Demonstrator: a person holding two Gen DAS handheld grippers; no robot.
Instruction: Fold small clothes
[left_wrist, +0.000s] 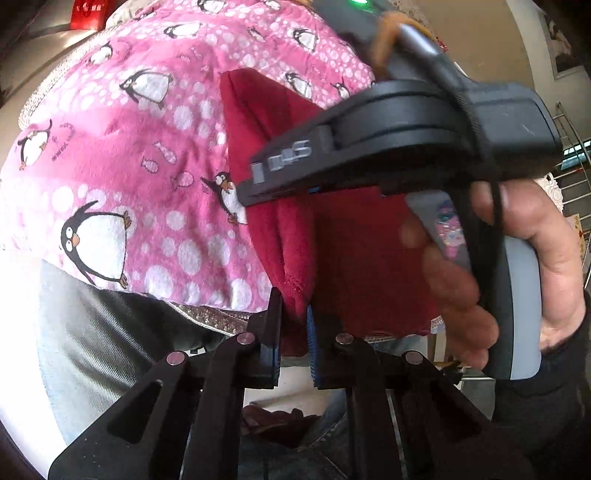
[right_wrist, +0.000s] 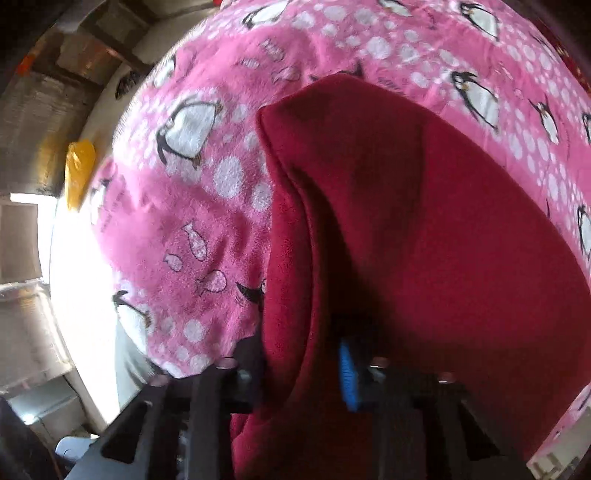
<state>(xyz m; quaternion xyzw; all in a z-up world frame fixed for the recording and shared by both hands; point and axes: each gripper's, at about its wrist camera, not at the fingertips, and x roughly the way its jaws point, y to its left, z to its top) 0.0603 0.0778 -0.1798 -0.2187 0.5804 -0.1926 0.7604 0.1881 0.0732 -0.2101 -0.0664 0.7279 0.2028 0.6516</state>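
Observation:
A dark red fleece garment (left_wrist: 354, 258) lies folded on a pink penguin-print blanket (left_wrist: 147, 166). My left gripper (left_wrist: 294, 325) is shut on the garment's near edge, cloth pinched between the black and blue pads. The right gripper's black body (left_wrist: 406, 147) crosses the left wrist view just above the garment, held by a hand. In the right wrist view the red garment (right_wrist: 424, 221) fills the centre and drapes over the fingers; my right gripper (right_wrist: 299, 362) is shut on a thick fold of it, on the pink blanket (right_wrist: 192, 206).
The blanket covers a table whose glittery edge (left_wrist: 207, 315) shows below it. A grey-trousered leg (left_wrist: 92, 350) is at the lower left. A yellow object (right_wrist: 79, 166) sits beyond the blanket's left edge. A metal rack (left_wrist: 574, 177) stands at the right.

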